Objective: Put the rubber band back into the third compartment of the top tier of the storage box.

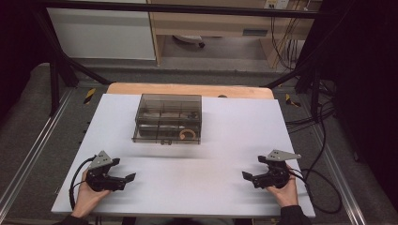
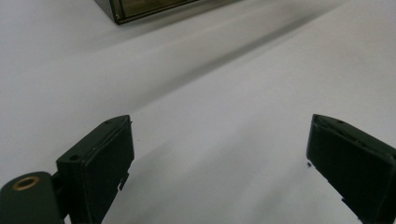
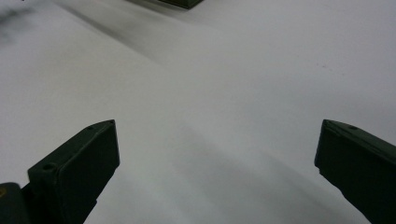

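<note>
Near table [image 1: 187,187] edge, grippers apart

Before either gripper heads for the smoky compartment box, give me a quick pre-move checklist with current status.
1. Left gripper open, nothing between its jaws: ok.
2. Right gripper open, nothing between its jaws: ok.
3. Compartment box flat on the white table, apart from both grippers: ok.
4. Lid shut: appears so, ok.
5. Front latch fastened: cannot tell.
6. Contents: a pale ring shows in a front compartment; the rest, cannot tell.
</note>
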{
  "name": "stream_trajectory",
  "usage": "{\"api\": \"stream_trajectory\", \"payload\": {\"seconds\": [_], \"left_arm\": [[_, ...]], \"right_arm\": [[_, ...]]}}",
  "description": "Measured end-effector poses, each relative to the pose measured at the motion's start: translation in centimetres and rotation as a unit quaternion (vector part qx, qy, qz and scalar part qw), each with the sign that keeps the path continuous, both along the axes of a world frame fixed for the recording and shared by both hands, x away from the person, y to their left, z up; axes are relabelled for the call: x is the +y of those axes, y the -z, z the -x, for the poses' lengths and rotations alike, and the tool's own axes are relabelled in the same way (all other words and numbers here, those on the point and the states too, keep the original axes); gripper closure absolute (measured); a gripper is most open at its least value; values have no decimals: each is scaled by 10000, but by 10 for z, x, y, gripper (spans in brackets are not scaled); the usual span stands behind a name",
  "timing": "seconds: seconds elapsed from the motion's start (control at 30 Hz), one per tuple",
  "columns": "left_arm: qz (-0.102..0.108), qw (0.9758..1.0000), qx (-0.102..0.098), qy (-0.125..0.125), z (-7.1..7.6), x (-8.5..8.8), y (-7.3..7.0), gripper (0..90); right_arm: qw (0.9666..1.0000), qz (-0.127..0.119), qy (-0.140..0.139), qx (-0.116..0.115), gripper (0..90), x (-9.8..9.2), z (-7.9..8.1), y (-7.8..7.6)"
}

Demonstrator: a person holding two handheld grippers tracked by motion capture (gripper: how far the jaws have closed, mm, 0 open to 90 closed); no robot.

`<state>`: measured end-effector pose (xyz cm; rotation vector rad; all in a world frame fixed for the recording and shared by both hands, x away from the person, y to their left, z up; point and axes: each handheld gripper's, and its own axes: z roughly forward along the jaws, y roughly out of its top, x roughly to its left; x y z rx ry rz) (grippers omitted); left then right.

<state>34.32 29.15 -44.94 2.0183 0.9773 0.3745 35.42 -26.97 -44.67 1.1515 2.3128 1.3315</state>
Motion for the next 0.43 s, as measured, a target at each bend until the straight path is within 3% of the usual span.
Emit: {"api": "stream_trajectory", "payload": {"seconds": [0.43], "left_arm": [[-13, 10000, 10, 26, 0, 0, 0, 73]], "right_arm": [[10000, 2, -33, 19, 6, -6, 6, 4]]}}
